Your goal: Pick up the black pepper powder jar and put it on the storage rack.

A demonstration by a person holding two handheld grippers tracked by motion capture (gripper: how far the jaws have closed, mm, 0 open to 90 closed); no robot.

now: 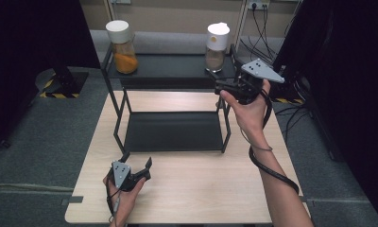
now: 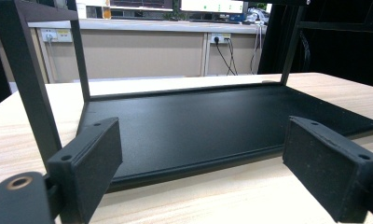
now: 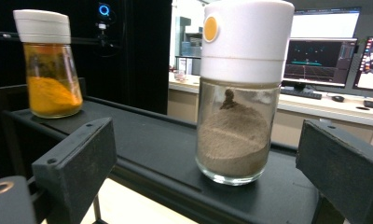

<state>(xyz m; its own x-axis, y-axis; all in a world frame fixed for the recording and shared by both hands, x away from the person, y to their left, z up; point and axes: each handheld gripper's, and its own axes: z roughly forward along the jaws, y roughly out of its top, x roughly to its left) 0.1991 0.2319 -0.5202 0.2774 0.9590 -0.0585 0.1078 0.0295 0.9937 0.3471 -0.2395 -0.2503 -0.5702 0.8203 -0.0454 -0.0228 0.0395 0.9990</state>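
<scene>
A black two-tier metal rack (image 1: 173, 71) stands on the wooden table (image 1: 187, 189). On its top shelf (image 3: 142, 135) are two glass shakers with white caps: one with orange powder (image 1: 121, 47) (image 3: 49, 65) at the left, one with brown powder (image 1: 217, 46) (image 3: 240, 88) at the right. My right gripper (image 1: 223, 81) (image 3: 208, 177) is open, level with the top shelf, just in front of the brown shaker, which stands apart from both jaws. My left gripper (image 1: 136, 163) (image 2: 198, 172) is open and empty, low over the table in front of the rack's bottom shelf (image 2: 212, 126).
A rack leg (image 2: 31, 79) rises close to the left gripper's left jaw. Cables (image 1: 262, 28) and wall sockets (image 2: 217, 38) lie behind the table. Monitors (image 3: 322, 58) stand on a desk in the background. Bare tabletop (image 1: 206, 175) spreads between the two hands.
</scene>
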